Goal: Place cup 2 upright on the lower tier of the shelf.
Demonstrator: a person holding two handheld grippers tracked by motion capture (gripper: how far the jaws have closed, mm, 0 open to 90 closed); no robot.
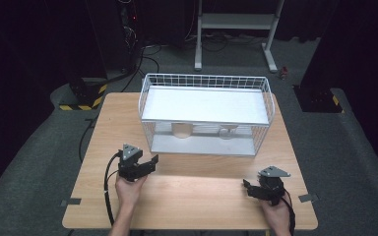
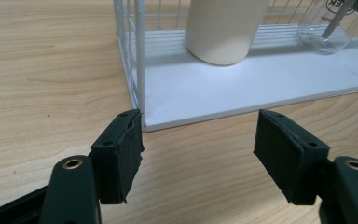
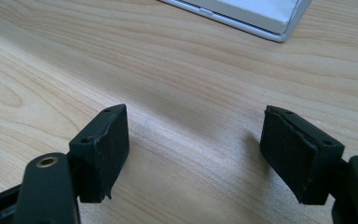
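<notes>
Pale wood-grain table (image 1: 192, 196), rectangular, smooth, with soft streaks of light across the boards. Toward the far edge, a white wire basket (image 1: 206, 81) of thin grid mesh with rounded corners, a flat white shelf across its top and a smooth white floor panel (image 2: 242, 84) below.

Inside on that floor panel, toward the left, a cream cup (image 2: 223, 30), matte and cylindrical, standing upright. To its right, well apart, a clear glass (image 2: 321, 35), rounded at the base, with a thin pale stick leaning in it.

Left hand-held gripper (image 1: 150, 164) just in front of the basket's near left corner, black, angular, topped by a grey three-cornered plate, a black cable trailing back past the wrist. Jaws spread, nothing between them; in the left gripper view, ribbed rubber pads (image 2: 126, 149) frayed at the edges, the left one close by the basket's white corner post, the cup beyond and between them.

Right hand-held gripper (image 1: 248, 189) near the front right of the table, well apart from the basket, jaws likewise spread over bare wood, gripping nothing. Same dark, rough-edged pads (image 3: 109, 144), brass-coloured rivets at their bases.
</notes>
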